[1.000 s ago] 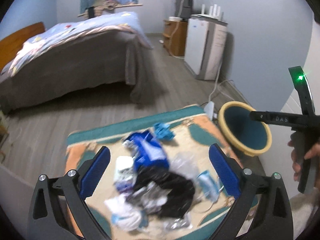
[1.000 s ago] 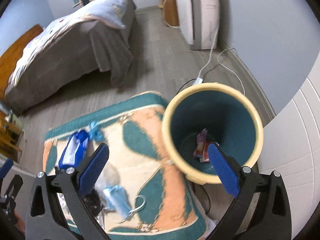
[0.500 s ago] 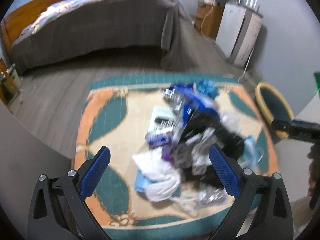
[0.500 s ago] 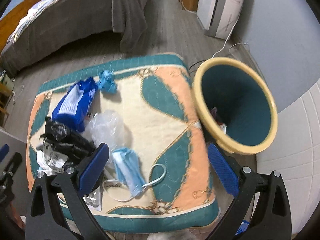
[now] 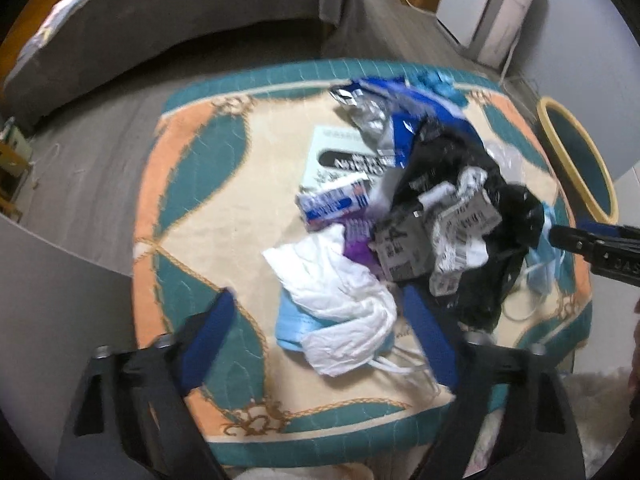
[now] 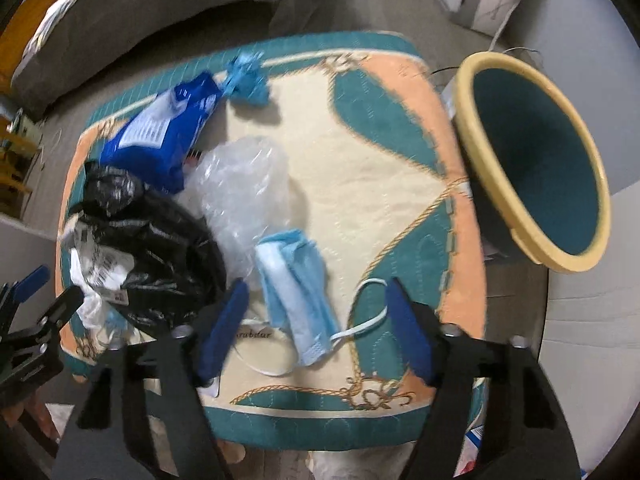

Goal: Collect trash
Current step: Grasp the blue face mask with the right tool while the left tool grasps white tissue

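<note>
Trash lies piled on a teal, peach and cream rug (image 5: 192, 184). My left gripper (image 5: 318, 332) hangs just above a crumpled white plastic bag (image 5: 340, 300). Its jaws are closing with the bag between them, and the pads are clear of it. My right gripper (image 6: 316, 320) straddles a blue face mask (image 6: 296, 280). Those jaws are closing too, without touching the mask. Beside the mask are a black plastic bag (image 6: 160, 232), clear bubble wrap (image 6: 248, 176) and a blue packet (image 6: 160, 128). A yellow-rimmed teal bin (image 6: 536, 152) stands off the rug's right edge.
A bed with a grey skirt (image 5: 160, 20) runs along the far side of the wood floor. A white appliance (image 5: 496, 12) with a trailing cable stands at the back right. A printed leaflet (image 5: 340, 156) and labelled wrappers (image 5: 460, 220) lie in the pile.
Both grippers have dropped and tipped down toward the rug, and both pairs of jaws have narrowed. The bin has slid from the middle of the right wrist view to its right edge.
</note>
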The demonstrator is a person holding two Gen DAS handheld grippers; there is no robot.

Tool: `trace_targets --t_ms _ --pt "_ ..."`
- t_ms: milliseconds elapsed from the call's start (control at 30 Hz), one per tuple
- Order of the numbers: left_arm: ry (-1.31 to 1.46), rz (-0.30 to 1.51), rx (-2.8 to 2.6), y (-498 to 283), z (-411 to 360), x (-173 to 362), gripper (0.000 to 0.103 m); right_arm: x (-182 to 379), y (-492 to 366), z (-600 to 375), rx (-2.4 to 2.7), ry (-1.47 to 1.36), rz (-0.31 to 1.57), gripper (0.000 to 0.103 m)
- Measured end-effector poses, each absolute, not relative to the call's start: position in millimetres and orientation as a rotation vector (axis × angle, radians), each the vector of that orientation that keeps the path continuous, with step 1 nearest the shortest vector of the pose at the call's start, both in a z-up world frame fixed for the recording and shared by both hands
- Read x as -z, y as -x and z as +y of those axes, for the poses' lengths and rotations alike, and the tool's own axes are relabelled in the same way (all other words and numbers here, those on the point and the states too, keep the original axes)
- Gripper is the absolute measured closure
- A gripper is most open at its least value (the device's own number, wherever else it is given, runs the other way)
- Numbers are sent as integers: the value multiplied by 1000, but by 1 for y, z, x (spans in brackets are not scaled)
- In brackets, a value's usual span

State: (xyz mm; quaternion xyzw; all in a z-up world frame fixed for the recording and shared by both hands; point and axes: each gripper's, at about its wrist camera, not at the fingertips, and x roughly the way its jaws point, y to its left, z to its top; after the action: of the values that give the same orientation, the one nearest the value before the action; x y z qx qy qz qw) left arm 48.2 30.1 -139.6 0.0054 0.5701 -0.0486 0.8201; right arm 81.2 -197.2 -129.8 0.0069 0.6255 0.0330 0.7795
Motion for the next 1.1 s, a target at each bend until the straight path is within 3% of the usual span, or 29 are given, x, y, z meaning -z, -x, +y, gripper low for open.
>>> trace_targets --t_ms 100,133,167,333,367,1100 --pt "-32 1251 135 -49 23 149 43 138 -83 -194 -86 -2 1381 60" --pt "-35 1254 141 -49 23 150 47 141 -85 -194 -94 -11 1388 73" --pt "-42 1261 153 -50 21 152 55 142 -85 -194 -97 -18 1391 79" --pt "-47 1262 159 -53 21 151 81 134 -89 -195 -104 -32 1355 87" --pt "-46 1257 158 -53 22 149 91 132 -89 -196 -102 -39 1346 87" --pt "29 704 174 -39 27 5 94 11 -95 -242 -85 -136 993 87"
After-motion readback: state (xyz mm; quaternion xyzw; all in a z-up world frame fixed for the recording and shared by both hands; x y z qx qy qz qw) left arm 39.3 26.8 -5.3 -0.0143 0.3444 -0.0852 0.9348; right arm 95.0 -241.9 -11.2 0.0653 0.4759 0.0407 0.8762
